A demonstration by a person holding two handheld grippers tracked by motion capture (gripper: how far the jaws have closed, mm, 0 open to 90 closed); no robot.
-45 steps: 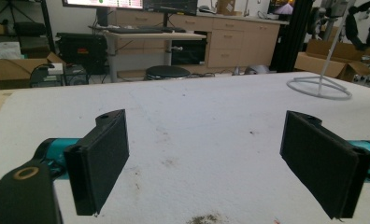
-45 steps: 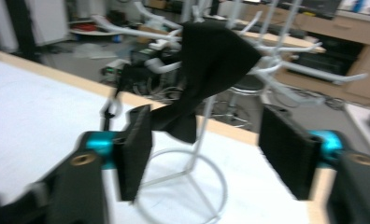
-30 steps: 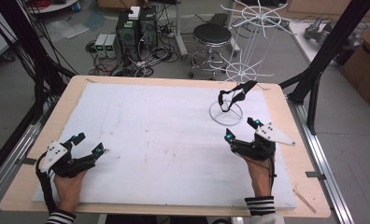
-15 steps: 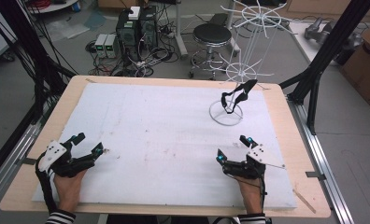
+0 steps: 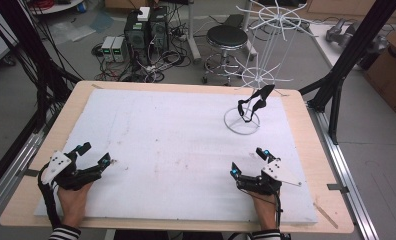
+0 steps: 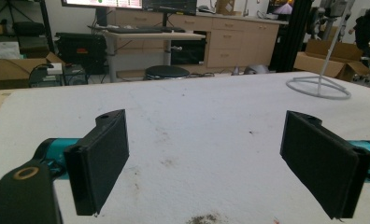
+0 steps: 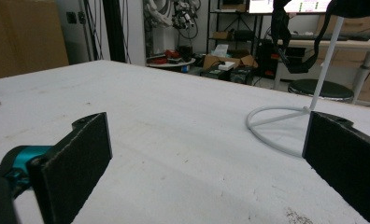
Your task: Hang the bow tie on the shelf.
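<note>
Spreading across nearly the whole wooden table [image 5: 306, 107] is a white foam mat [image 5: 176, 145], bare but for a few smudges, and at its far right corner stands a white wire stand [image 5: 262, 75]: a ring base resting flat on the mat, a thin upright pole and spoked arms above. From one of its lower arms hangs a black strap [image 5: 253, 102], looped and drooping over the ring base; in the right gripper view the strap [image 7: 286, 42] dangles beside the pole. It looks soft, limp and very light, so it would probably fold and swing when touched, and the stand itself seems light enough to tip if the strap is dragged sideways. A sensible hold would be the hanging loop just below the arm, pinched across its flat width and lifted up and off rather than pulled. The right gripper [image 5: 249, 162] rests near the front edge of the mat, well apart from the strap, which lies ahead of it and slightly to its right; its jaws stand wide apart and hold nothing. The left gripper [image 5: 94, 154] sits at the front left corner, farther still from the stand, which shows in its own view far off to the right; its jaws also gape wide, empty.
</note>
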